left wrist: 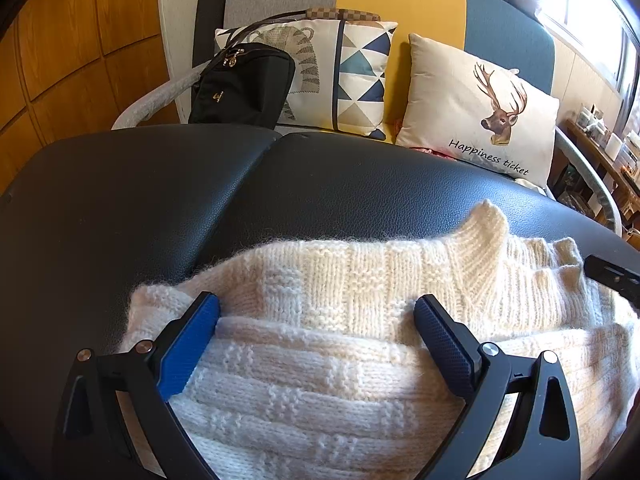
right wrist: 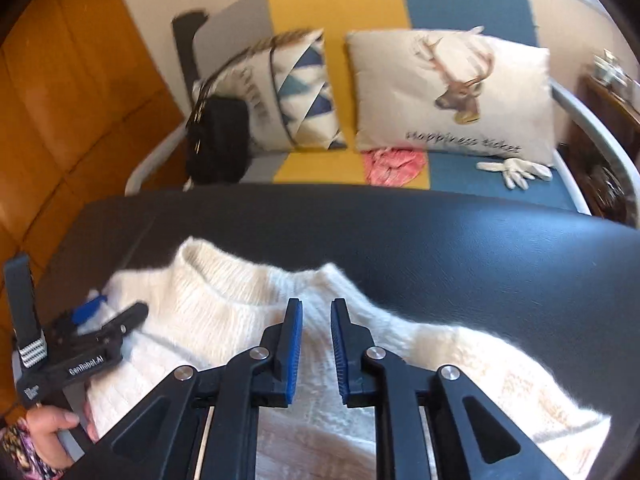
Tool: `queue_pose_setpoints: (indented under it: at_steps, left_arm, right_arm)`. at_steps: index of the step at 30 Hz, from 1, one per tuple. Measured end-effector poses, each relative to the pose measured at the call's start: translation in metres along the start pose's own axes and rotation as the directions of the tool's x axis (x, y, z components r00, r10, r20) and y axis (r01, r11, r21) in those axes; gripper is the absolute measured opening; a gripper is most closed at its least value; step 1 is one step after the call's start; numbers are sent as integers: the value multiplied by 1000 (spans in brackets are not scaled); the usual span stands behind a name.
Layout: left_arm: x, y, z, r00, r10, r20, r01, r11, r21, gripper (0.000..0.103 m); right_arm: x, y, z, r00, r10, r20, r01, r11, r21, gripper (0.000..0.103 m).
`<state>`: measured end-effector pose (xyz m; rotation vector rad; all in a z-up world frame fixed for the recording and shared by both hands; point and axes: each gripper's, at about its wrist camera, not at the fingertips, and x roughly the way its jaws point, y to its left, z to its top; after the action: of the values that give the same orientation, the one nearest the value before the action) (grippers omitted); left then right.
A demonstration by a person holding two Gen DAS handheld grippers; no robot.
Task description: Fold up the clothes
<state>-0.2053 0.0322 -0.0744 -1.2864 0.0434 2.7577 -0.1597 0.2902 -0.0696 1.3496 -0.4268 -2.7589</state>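
Right wrist view is motion-blurred; pillow print and knit texture are smeared there. The cream chunky-knit sweater [left wrist: 360, 320] is cut off by the bottom edge in both views, so hem and sleeves can't be made out. It lies on the black leather-look padded bench [left wrist: 160, 200], toward its near edge, ribbed collar [right wrist: 208, 276] pointing at the far edge.

Left gripper [left wrist: 316, 328]: jaws spread wide, straddling a folded layer of sweater, blue pads resting on the knit, nothing pinched. Collar sits just beyond its right finger.

Right gripper [right wrist: 316, 340]: jaws nearly together, narrow gap between them, sweater lying under and between them; can't tell if any fabric is caught. Collar is off to its left.

Past the far edge, a grey-yellow-blue sofa [right wrist: 340, 4] holds a deer-print cream pillow [left wrist: 480, 112], triangle-pattern pillow [left wrist: 352, 76], black zip bag [left wrist: 240, 88], pink crumpled cloth [right wrist: 394, 166] and white glove [right wrist: 516, 170].
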Motion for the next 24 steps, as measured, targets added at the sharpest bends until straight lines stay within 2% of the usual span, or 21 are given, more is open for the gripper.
queue_pose_setpoints:
  at_steps: [2, 3, 4, 9, 12, 14, 15, 21, 24]
  left_arm:
    - [0, 0, 0, 1000, -3, 1, 3, 1000, -2, 99]
    - [0, 0, 0, 1000, -3, 1, 3, 1000, -2, 99]
    - [0, 0, 0, 1000, -3, 2, 3, 1000, -2, 99]
    - [0, 0, 0, 1000, -7, 5, 7, 1000, -4, 99]
    - [0, 1, 0, 1000, -6, 5, 6, 1000, -3, 99]
    - [0, 1, 0, 1000, -4, 5, 4, 1000, -1, 99]
    - [0, 0, 0, 1000, -2, 4, 2, 1000, 0, 99]
    - [0, 1, 0, 1000, -5, 6, 5, 1000, -2, 99]
    - [0, 2, 0, 1000, -8, 7, 8, 1000, -4, 99]
  right_arm:
    - [11, 2, 5, 999, -8, -34, 8, 1000, 0, 15]
    - [16, 2, 8, 999, -15, -46, 15, 1000, 1, 10]
    - [20, 3, 10, 998, -21, -56, 22, 1000, 3, 9]
    - [24, -5, 15, 997, -81, -7, 82, 996, 47, 5]
    - [17, -11, 16, 999, -35, 17, 34, 995, 92, 9]
    - [1, -7, 13, 997, -4, 71, -3, 996, 93, 12]
    - [0, 0, 11, 998, 15, 61, -19, 998, 63, 16]
    - [0, 46, 2, 993, 115, -14, -116, 988, -104, 17]
    - [24, 50, -1, 994, 70, -78, -77, 993, -91, 14]
